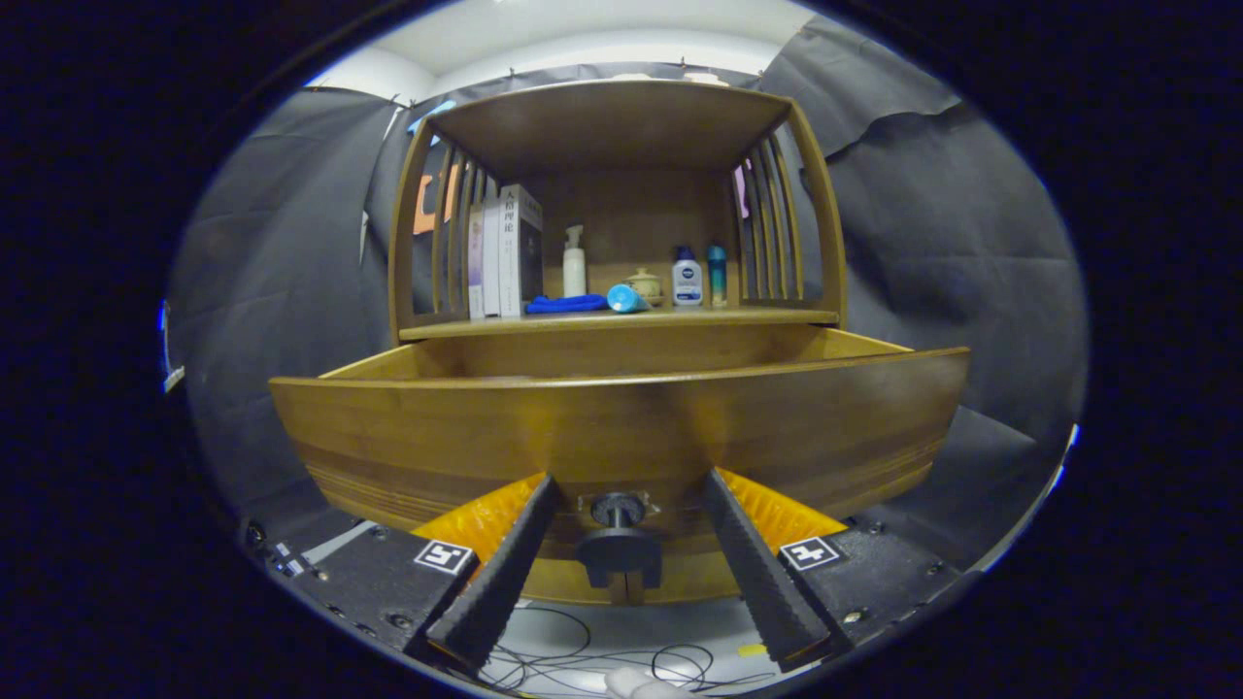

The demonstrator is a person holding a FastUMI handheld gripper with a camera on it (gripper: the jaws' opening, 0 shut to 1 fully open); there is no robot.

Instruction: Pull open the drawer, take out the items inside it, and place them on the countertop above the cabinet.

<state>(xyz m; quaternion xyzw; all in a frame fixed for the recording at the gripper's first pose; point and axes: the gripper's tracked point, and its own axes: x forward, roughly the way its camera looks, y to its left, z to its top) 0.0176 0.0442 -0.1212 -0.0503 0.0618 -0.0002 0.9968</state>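
The wooden drawer (621, 427) stands pulled out from the cabinet toward me, and its tall front panel hides whatever lies inside. A dark round knob (619, 544) sticks out low on that panel. My gripper (629, 481) is open, its two fingers (505, 573) spread wide on either side of the knob with a gap on each side, tips near the panel. Above the drawer runs the countertop (757, 316), under a slatted wooden hutch.
On the countertop stand upright books (505, 252), a white pump bottle (574, 264), a blue cloth (565, 304), a lying blue tube (626, 298), a small pot (644, 284) and two bottles (688, 279). Loose cables (583, 660) lie on the floor below.
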